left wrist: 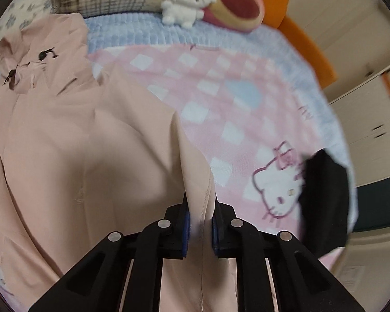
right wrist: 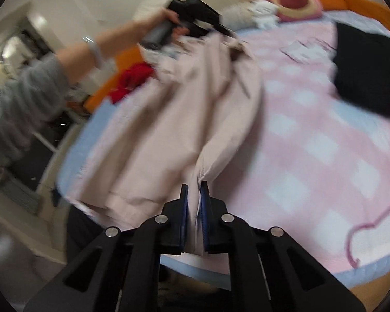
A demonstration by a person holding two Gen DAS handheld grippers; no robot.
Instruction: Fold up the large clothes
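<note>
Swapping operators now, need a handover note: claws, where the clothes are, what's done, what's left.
Left claw: shut on a fold of the pink jacket.
Right claw: shut on another edge of the same jacket, near the bed's edge.
Jacket: partly lifted and bunched over the pink checked blanket, collar end toward the pillows. A black garment lies further along the bed; red clothing sits off the far side.
Done: both grips taken.
Left: no neat fold shows yet; spread it flat, fold, then probably the black one.
</note>
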